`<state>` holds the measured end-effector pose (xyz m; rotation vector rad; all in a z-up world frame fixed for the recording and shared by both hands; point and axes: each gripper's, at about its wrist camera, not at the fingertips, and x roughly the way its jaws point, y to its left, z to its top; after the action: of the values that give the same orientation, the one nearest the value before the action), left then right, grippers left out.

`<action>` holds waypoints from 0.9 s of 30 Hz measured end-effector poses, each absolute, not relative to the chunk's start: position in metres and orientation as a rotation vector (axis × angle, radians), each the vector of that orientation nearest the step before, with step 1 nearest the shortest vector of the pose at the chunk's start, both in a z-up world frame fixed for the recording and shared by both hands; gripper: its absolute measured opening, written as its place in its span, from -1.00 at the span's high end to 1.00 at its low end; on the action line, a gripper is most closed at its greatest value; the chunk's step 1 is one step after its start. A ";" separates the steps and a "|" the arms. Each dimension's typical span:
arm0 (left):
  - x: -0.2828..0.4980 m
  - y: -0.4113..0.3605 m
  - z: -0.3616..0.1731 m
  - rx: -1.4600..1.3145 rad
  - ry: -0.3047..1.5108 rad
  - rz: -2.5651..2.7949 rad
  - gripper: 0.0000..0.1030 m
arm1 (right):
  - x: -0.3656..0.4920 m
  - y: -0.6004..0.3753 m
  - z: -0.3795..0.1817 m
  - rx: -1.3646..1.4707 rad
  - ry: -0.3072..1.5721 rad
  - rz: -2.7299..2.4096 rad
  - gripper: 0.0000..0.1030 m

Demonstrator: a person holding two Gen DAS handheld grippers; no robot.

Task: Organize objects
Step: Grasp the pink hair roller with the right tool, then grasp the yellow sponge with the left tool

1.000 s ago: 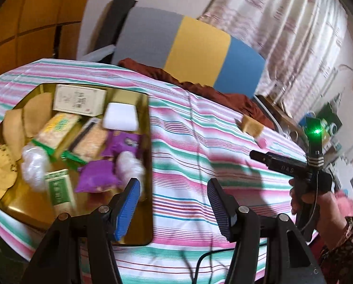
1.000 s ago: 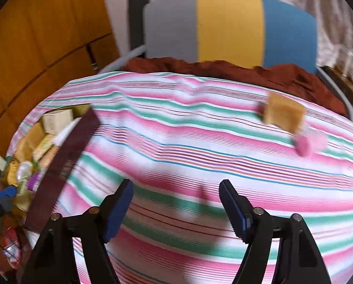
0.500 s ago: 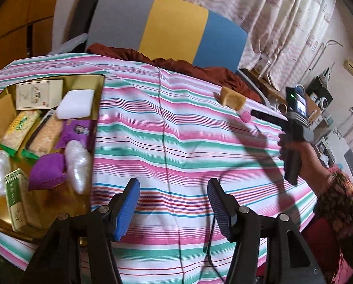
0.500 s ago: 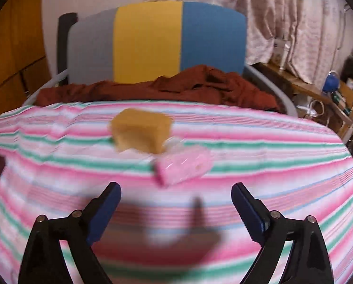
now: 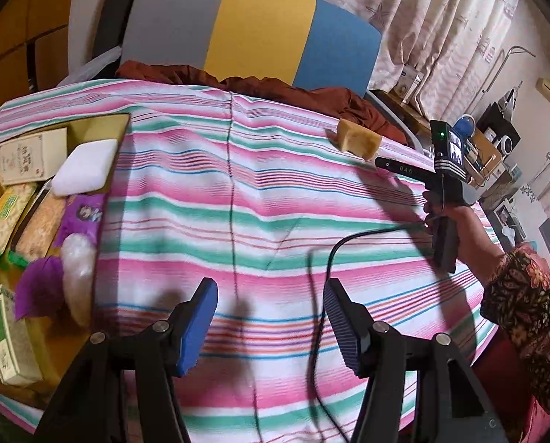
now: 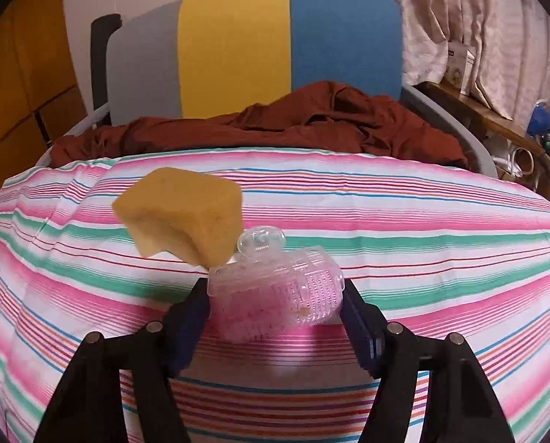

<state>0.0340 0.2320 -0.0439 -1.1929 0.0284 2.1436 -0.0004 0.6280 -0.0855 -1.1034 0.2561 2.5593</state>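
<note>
A clear plastic case with pink contents [image 6: 278, 291] lies on the striped tablecloth between the blue pads of my right gripper [image 6: 275, 310]. The pads stand on either side of it, open, at or very near its ends. A yellow sponge block [image 6: 181, 214] touches the case's far left; it also shows in the left wrist view [image 5: 360, 140]. My left gripper [image 5: 271, 317] is open and empty above the cloth. A gold tray [image 5: 105, 125] at the left holds several packets, boxes and a white block [image 5: 85, 166].
A chair with grey, yellow and blue back [image 6: 253, 44] stands behind the table, brown cloth [image 6: 275, 125] on its seat. A black cable [image 5: 323, 295] runs over the cloth. The right hand and handle [image 5: 444, 199] are at the right. Curtains and shelves lie beyond.
My right gripper swung right from the tray side and moved in until the pink case sits between its pads. My left gripper turned right, so the tray slid to the left edge.
</note>
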 end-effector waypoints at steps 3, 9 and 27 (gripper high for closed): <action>0.029 0.245 -0.041 -1.178 0.025 2.131 -0.18 | 0.005 0.623 -0.084 -1.076 0.240 2.569 -0.33; 0.008 0.291 -0.030 -1.135 0.047 2.108 -0.22 | 0.039 0.610 -0.075 -0.964 0.184 2.446 -0.33; -0.077 0.520 -0.042 -1.059 0.300 2.034 -0.67 | 0.082 0.637 -0.083 -0.871 0.374 2.180 -0.33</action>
<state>-0.0772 0.5201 -0.0419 -1.0594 0.3000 2.0342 0.0817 0.6372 -0.0833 -0.8711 0.3738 2.1796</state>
